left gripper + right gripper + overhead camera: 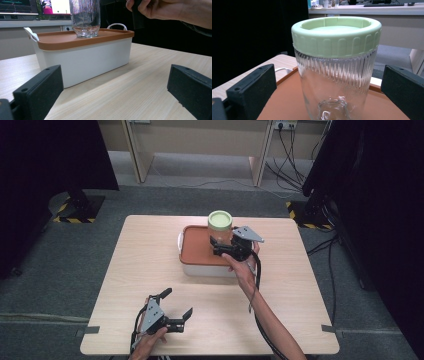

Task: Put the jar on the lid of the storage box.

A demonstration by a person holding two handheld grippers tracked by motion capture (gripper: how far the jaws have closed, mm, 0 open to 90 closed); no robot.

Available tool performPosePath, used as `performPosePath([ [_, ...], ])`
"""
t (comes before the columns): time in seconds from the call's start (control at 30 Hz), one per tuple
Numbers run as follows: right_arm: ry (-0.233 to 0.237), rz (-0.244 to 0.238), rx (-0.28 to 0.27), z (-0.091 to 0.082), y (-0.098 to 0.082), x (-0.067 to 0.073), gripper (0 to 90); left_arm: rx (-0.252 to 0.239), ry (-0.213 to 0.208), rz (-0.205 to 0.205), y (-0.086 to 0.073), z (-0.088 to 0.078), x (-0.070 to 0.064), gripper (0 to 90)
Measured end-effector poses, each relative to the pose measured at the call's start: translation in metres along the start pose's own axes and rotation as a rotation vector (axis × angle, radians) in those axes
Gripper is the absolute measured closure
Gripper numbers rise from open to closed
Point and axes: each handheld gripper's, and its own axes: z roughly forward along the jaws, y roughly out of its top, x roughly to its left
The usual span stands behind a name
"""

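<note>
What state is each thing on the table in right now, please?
Jar: upright on the box lid, green cap on, empty.
Box: closed, brown lid seated.
Right gripper: open, jaws either side of the jar, not touching.
Left gripper: open, holding nothing, low over the table.

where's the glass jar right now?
In the high view the glass jar stands upright on the orange lid of the white box, far centre of the table, just ahead of the open right gripper.
</note>
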Motion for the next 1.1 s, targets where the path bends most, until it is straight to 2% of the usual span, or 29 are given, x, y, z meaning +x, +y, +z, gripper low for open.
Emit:
performPosePath([
  [0.17,0.015,-0.010,0.006,-0.003,-0.003,0.003,0.5,0.000,0.000,-0.002,0.000,0.000,0.000,0.0],
  [0.43,0.014,0.004,-0.003,-0.008,-0.004,0.002,0.5,0.000,0.000,-0.003,0.000,0.000,0.000,0.0],
  [0.7,0.034,0.007,-0.007,-0.015,-0.007,0.002,0.5,0.000,0.001,-0.003,0.000,0.000,0.000,0.0],
  [1.1,0.048,0.007,-0.032,-0.025,-0.010,0.006,0.5,0.000,0.001,-0.003,0.000,0.000,0.000,0.0],
])
